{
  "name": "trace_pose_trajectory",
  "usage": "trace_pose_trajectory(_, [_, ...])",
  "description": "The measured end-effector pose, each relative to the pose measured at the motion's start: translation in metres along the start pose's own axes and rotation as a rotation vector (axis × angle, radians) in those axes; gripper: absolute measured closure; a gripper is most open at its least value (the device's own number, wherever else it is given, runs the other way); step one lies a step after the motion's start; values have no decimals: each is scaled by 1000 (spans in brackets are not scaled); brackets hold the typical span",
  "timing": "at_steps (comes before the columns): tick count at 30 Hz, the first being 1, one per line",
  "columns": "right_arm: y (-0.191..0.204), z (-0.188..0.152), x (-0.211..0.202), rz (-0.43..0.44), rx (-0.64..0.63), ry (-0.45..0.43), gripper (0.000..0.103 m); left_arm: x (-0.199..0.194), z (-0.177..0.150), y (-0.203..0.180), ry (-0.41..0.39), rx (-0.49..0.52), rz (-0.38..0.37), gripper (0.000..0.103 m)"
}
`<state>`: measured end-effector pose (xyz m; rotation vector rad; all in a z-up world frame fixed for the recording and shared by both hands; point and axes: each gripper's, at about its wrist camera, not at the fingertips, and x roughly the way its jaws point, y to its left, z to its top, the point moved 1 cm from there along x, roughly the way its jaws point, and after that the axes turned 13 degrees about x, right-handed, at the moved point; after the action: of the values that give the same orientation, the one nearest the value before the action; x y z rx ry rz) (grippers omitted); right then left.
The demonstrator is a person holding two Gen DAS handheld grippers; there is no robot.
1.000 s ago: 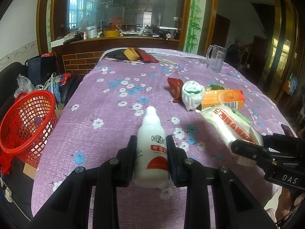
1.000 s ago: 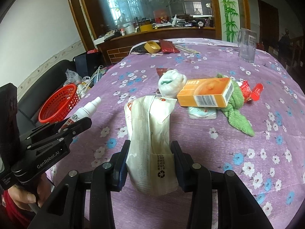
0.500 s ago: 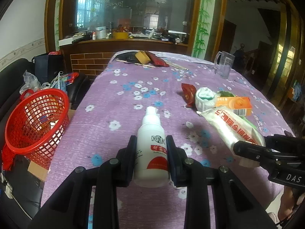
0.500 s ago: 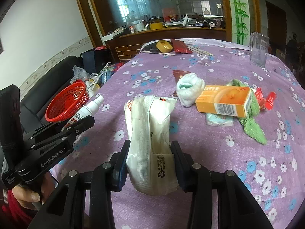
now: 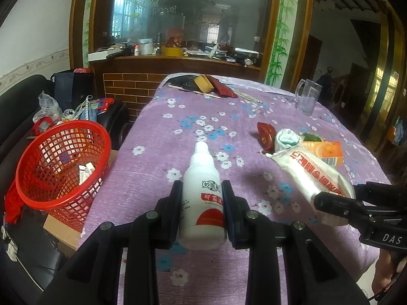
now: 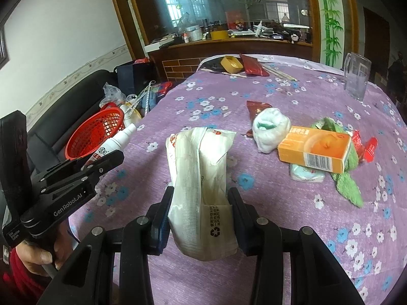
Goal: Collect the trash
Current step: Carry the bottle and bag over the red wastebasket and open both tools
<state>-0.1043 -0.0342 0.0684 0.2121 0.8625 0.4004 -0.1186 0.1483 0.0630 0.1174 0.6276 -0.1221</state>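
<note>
White plastic fills both grips: the left gripper [image 5: 202,198] is clamped tight on a small bottle [image 5: 202,198] with a red label, held above the purple flowered tablecloth [image 5: 203,117]. The right gripper [image 6: 201,203] is closed on a crumpled white packet [image 6: 201,178]. The red mesh basket [image 5: 61,167] stands off the table's left edge, a few scraps lying in it, well apart from both.

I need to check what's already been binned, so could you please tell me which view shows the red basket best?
The left wrist view: the basket sits close, and you look straight into its mouth, where small items lie inside. The right wrist view shows it farther off, with the bottle covering part of the rim.
</note>
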Motion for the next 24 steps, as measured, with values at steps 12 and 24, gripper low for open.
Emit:
trace_pose_trajectory(12, [28,23,15,66,-17,42,57,-26,9,55,-49,-81,64,74])
trace_pose_trajectory(24, [111,63,43,185,-93,75,57,-47,-1,159,-42,-195,238,74])
